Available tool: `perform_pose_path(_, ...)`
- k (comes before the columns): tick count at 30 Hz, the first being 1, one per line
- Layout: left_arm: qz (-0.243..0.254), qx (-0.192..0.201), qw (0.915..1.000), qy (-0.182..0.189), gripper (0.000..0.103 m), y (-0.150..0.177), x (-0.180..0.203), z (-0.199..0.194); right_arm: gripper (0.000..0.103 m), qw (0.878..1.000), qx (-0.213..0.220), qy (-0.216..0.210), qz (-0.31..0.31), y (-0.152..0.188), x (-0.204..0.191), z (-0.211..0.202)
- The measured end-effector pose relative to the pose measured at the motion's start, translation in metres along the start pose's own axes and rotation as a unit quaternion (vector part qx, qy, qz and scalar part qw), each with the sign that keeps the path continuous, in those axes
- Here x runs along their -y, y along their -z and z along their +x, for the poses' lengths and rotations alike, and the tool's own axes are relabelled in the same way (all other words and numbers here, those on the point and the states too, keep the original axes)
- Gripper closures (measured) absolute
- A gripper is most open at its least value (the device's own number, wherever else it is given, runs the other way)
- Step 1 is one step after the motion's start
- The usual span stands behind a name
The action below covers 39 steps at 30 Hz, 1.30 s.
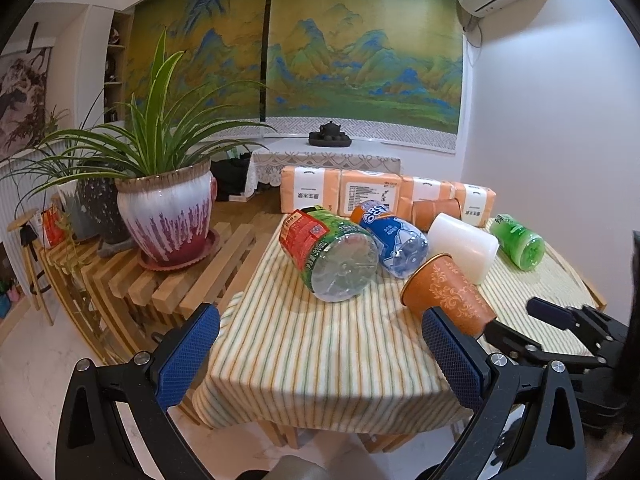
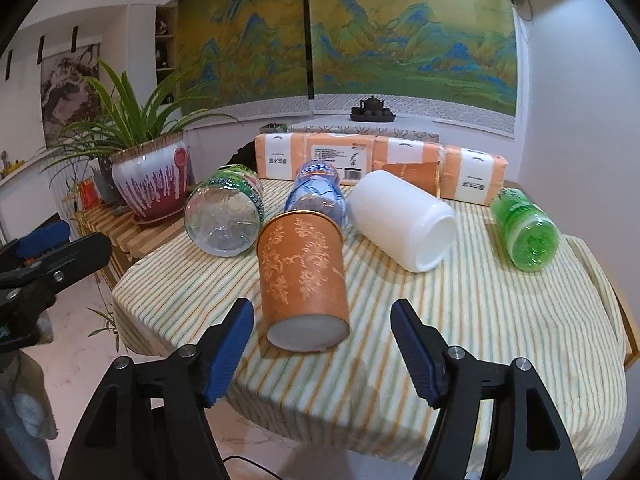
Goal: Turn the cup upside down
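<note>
An orange paper cup [image 2: 302,276] with a pale floral pattern lies on its side on the striped tablecloth [image 2: 460,320], white base toward me, rim pointing away. My right gripper [image 2: 322,324] is open, its blue pads on either side of the cup's base without touching. In the left wrist view the cup [image 1: 448,292] lies at right, rim to the upper left. My left gripper [image 1: 320,332] is open and empty over the table's left front corner. The right gripper [image 1: 560,316] shows there, behind the cup.
Behind the cup lie a clear green-labelled bottle [image 2: 224,216], a blue-labelled bottle [image 2: 316,188], a white jar [image 2: 404,224] and a green bottle [image 2: 524,228]. Orange tissue packs [image 2: 360,160] line the far edge. A potted plant [image 1: 168,216] stands on a slatted bench at left.
</note>
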<state>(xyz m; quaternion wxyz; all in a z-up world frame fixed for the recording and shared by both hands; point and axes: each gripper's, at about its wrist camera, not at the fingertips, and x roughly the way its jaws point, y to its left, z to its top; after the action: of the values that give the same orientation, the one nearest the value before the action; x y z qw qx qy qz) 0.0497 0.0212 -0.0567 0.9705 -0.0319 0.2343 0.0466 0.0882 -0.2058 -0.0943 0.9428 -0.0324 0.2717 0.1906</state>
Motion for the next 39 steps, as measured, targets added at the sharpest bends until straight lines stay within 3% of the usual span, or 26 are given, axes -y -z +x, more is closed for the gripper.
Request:
perform_pose_path(20,0.026,-0.007,0.9985,0.048,0.001,0.0,0.07,0.01,0.03,0.994,0.053,0.052,0.075,0.021,0.057,-0.084)
perform_pose_path(31,0.013,-0.027,0.9975,0.064,0.001,0.005,0.096,0.033,0.029,0.991,0.063,0.073,0.091,0.033,0.072,-0.098)
perform_pose_path(39,0.014,-0.035,0.9978,0.054,0.001,0.01,0.12,0.054,0.029,0.99,0.064,0.074,0.102,0.038,0.084,-0.103)
